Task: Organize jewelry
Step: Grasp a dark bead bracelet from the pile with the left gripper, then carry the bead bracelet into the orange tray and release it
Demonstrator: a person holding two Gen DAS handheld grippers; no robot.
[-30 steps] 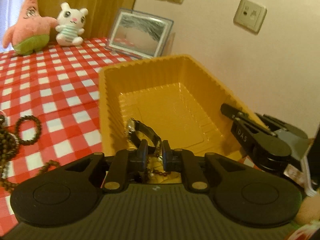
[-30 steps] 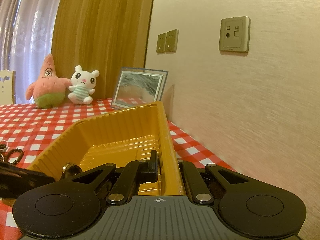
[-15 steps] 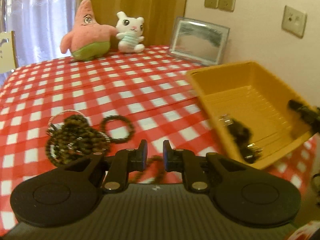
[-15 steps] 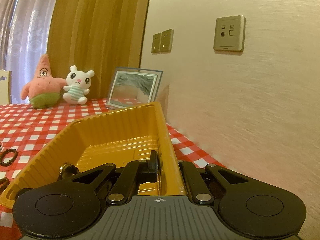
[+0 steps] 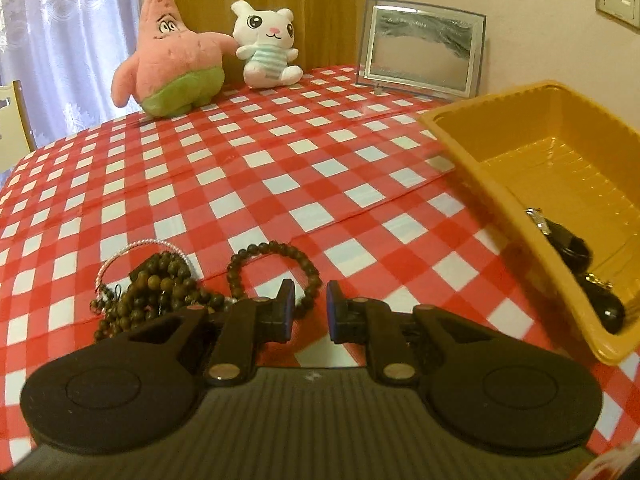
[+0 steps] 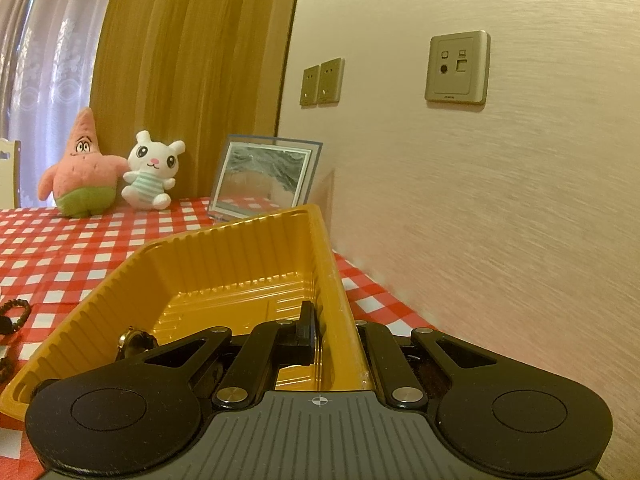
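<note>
Now | yellow tray (image 5: 480, 168): watch (image 5: 568, 244) inside | right tool (image 6: 332, 336) clamps tray wall

So the right gripper (image 6: 335, 334) is clamped on the right-hand wall of a ribbed yellow plastic tray (image 6: 224, 248), one black finger (image 6: 306, 330) inside and the other outside, hidden behind the wall. The tray sits on a red-and-white checked tablecloth (image 6: 80, 256), close to a cream textured wall (image 6: 500, 200). Inside, near the front left corner, there's a round gold-rimmed watch (image 6: 134, 342), half hidden by the gripper body. A dark beaded bracelet (image 6: 16, 312) lies on the cloth at the far left edge. At the back: a pink starfish plush (image 6: 82, 172), a white bunny plush in a striped shirt (image 6: 152, 170) just beside it, and a glass-framed sand picture (image 6: 266, 178).
</note>
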